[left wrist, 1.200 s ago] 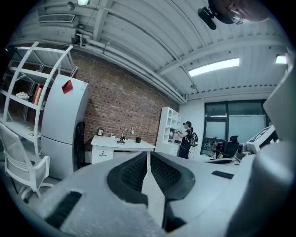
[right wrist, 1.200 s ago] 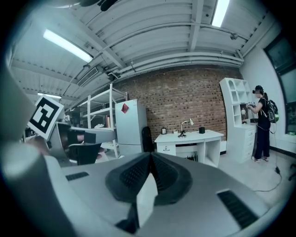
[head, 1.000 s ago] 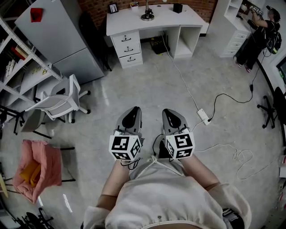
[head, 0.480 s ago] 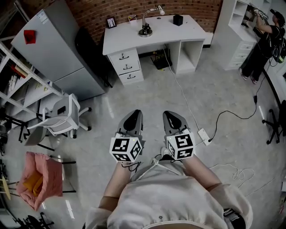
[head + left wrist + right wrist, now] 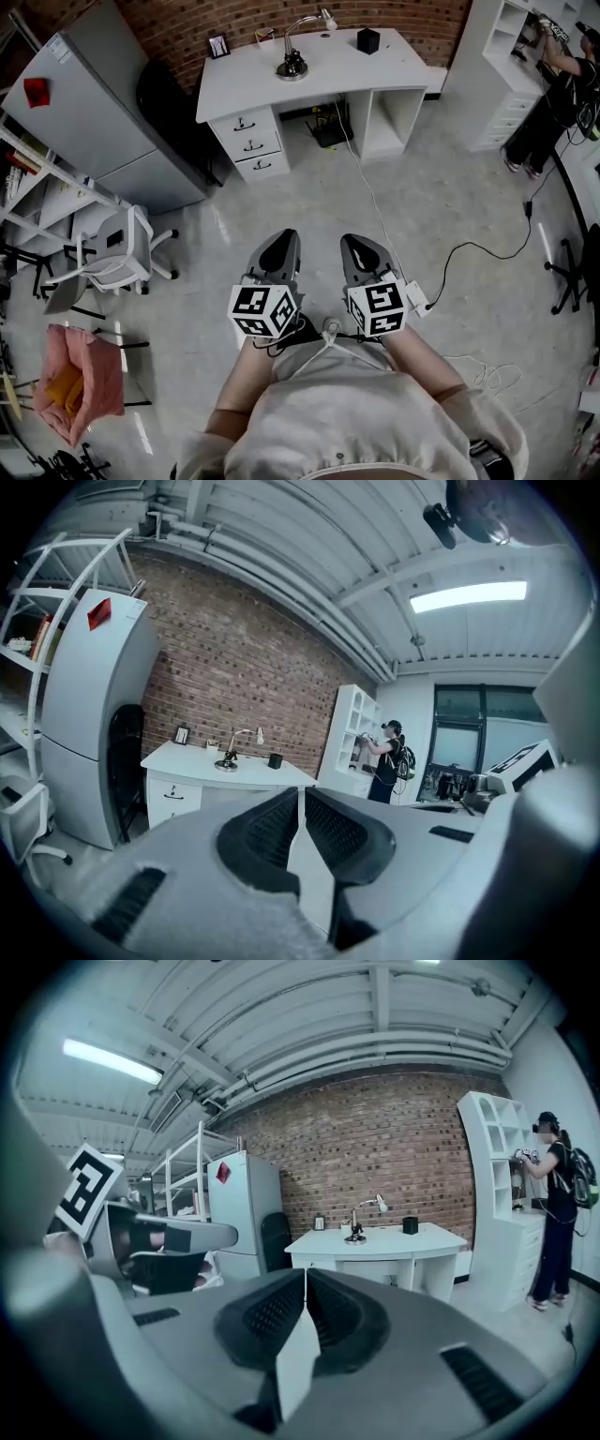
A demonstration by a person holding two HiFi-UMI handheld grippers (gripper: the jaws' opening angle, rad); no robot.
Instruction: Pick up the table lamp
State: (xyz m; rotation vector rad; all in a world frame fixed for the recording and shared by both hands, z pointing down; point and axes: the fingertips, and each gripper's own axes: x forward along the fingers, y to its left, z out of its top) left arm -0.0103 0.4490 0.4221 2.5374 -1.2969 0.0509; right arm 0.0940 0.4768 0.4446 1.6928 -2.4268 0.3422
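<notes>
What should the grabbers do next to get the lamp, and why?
Probably step closer to the white desk first. The table lamp stands on it, a stretch of floor away from the left gripper and right gripper. Both are shut and empty, so opening one likely comes only once the lamp is within reach.

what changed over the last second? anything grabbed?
The person has walked toward the white desk: it and the silver gooseneck table lamp on it sit lower and larger in the head view, and the white power strip on the floor now lies beside the right gripper. Nothing taken hold of or let go. Unchanged: left gripper and right gripper shut, empty, side by side; lamp untouched.
</notes>
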